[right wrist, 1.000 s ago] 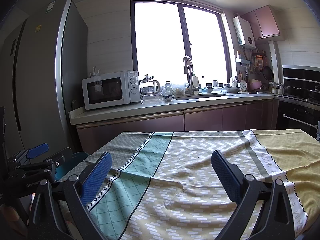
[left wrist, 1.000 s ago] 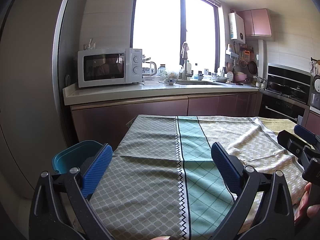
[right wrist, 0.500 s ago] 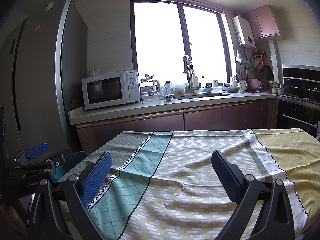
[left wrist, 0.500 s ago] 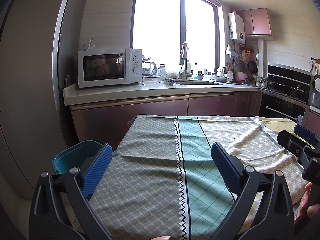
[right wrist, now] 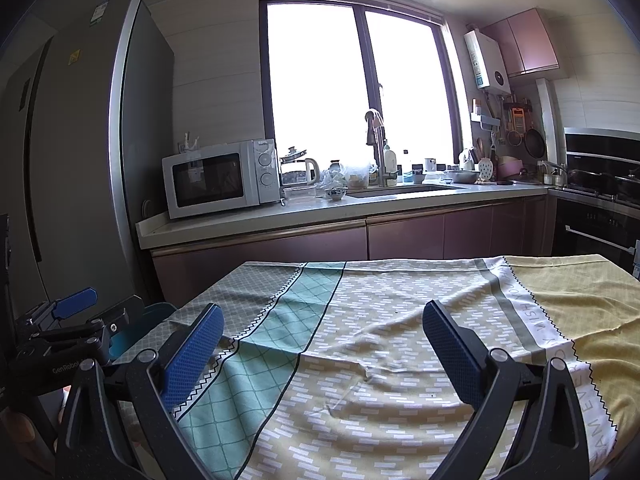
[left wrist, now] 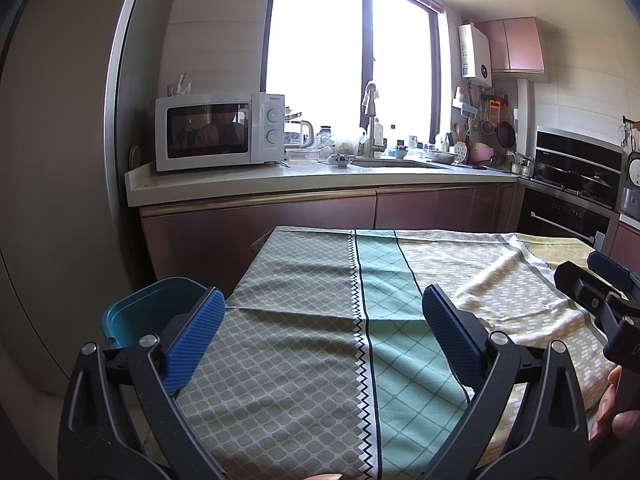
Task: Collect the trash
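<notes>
One teal bin (left wrist: pixel 148 312) sits low, just beside the table's left edge. Two grippers hover over one patterned cloth (left wrist: pixel 320 320): the left gripper (left wrist: pixel 320 336) and right gripper (right wrist: pixel 322 340), both spread wide, holding nothing.

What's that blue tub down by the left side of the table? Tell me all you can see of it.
The tub is a teal, plastic-looking container with rounded corners and a raised rim. It sits low beside the table's left edge, near the fridge, open side up. Its inside looks empty as far as shows. The left hand-held gripper partly hides it.
</notes>
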### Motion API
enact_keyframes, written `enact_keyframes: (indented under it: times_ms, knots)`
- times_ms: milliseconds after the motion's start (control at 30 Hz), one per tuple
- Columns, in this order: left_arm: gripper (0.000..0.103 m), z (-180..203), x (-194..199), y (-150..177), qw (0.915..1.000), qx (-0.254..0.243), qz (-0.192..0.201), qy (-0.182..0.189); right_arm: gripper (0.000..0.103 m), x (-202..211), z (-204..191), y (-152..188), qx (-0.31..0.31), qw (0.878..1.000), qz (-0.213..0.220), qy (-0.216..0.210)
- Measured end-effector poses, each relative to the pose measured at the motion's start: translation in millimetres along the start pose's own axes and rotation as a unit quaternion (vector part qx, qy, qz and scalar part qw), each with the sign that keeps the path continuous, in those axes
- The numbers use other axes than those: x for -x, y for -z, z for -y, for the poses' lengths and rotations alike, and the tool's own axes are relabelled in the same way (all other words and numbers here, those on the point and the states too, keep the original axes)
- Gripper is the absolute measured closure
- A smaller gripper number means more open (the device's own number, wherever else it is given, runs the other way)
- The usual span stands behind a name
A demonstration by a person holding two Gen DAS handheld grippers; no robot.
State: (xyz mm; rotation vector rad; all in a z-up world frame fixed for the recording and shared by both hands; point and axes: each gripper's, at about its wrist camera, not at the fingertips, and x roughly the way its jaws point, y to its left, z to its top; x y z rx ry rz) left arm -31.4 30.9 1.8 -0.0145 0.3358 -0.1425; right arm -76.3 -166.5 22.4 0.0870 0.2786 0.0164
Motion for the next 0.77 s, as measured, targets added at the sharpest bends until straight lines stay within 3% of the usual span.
enact_keyframes:
  times_ms: [500,667,767]
  knots:
    - [0.006,9.8,-10.5,4.0,0.9999,-0.007,-0.011,0.007,0.007,-2.7,2.2,0.9,-0.002,1.000,-0.002,0.004]
    - [0.006,19.1,-43.9,-3.8,0.9980,-0.007,-0.061,0.015,0.007,-15.0,15.6,-2.0,-0.004,1.000,-0.019,0.013]
    - [0.006,29.6,-81.9,-12.4,0.9946,-0.009,-0.100,0.024,0.007,-35.7,41.4,-5.9,-0.011,0.998,-0.051,0.046]
